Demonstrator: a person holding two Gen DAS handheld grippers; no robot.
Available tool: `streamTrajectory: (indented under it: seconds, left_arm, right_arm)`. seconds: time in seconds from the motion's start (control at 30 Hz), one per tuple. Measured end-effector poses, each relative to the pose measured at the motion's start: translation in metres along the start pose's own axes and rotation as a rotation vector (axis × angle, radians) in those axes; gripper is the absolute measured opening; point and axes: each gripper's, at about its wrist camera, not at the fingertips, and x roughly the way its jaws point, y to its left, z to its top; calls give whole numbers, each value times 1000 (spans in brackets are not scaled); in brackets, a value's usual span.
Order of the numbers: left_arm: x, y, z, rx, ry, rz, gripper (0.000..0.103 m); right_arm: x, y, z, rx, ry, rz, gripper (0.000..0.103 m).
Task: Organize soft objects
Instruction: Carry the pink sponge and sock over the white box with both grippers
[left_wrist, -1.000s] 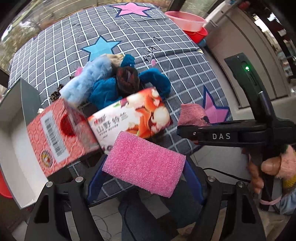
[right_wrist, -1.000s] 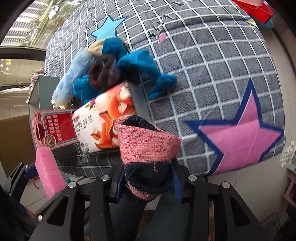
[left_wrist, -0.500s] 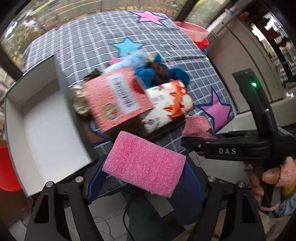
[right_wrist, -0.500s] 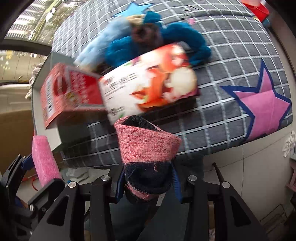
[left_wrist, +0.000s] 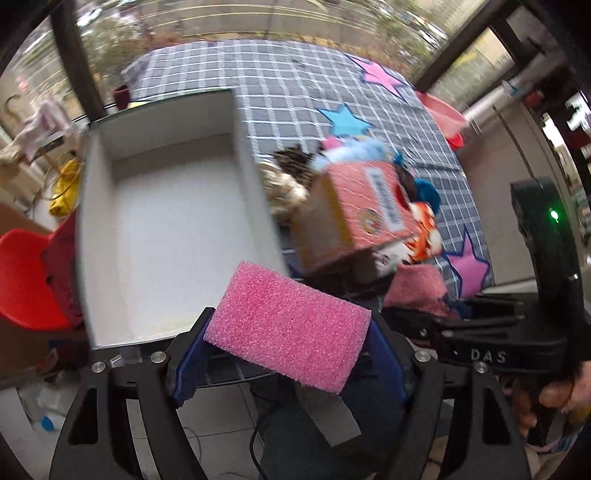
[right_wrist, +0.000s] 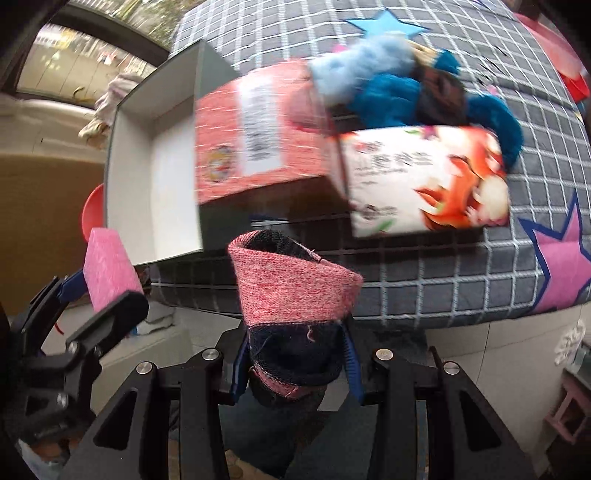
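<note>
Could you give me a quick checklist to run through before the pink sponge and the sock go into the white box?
1. Left hand-held gripper grips the pink sponge: ok, clamped between the blue pads.
2. Right hand-held gripper grips the pink and navy sock: ok.
3. White box open with room inside: ok, nothing visible in it.
4. Sponge over the box opening: not ok, it sits at the near edge.
5. Path for the sock: not ok, the red carton stands between the sock and the box.
6. Picture sharpness for aiming: not ok, both views are motion-blurred.
</note>
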Motion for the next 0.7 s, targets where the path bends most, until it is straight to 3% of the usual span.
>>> streamTrajectory:
  seconds: [0.43,0.7]
  left_arm:
    - [-14,75,6,-212,-55,124,80]
    - [-19,103,28,-271,-93,182,80]
  right_arm:
    - [11,80,27,-188,6,-16,43]
    - [9,115,60,-234,-13,-22,43]
